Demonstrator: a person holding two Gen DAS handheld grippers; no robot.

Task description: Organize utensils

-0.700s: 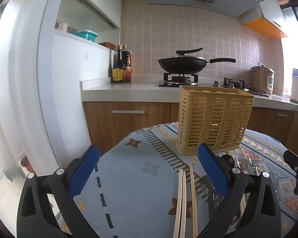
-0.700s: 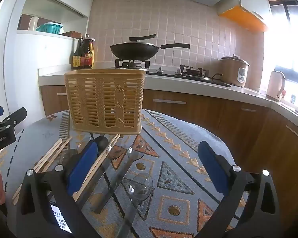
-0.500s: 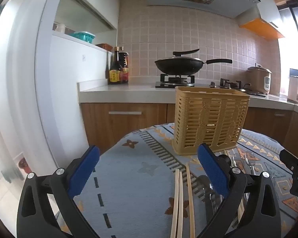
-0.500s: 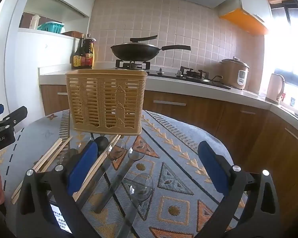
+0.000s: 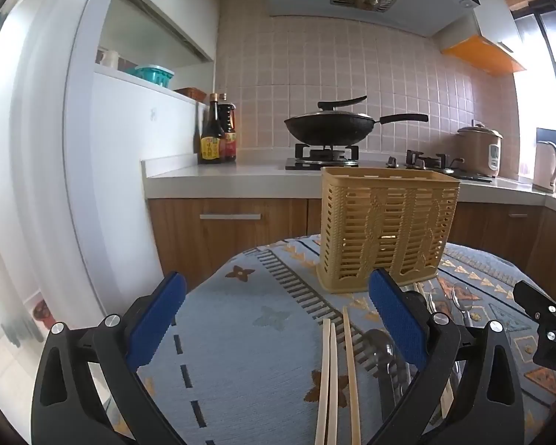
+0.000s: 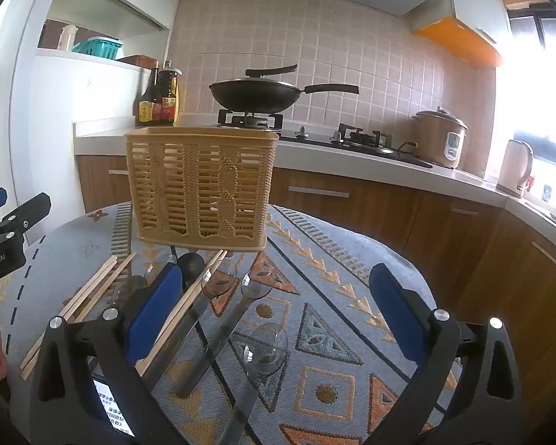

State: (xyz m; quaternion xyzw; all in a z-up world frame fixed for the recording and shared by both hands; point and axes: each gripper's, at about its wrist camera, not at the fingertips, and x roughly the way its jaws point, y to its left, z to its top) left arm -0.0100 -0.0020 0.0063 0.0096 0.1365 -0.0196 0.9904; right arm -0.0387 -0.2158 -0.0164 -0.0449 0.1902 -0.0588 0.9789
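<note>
Left tool (image 5: 278, 319) raised, basket (image 5: 387, 230) lower, farther

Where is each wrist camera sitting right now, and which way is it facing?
Left wrist: rides the left gripper above the table's left side, facing the yellow utensil basket and stove; its open blue fingers frame wooden chopsticks, and the right gripper's tip shows at the right edge.
Right wrist: rides the right gripper further right, facing the same basket over clear spoons; open fingers, left gripper tip and a hand at left.
Shared: basket, chopsticks, patterned tablecloth, wok.
</note>
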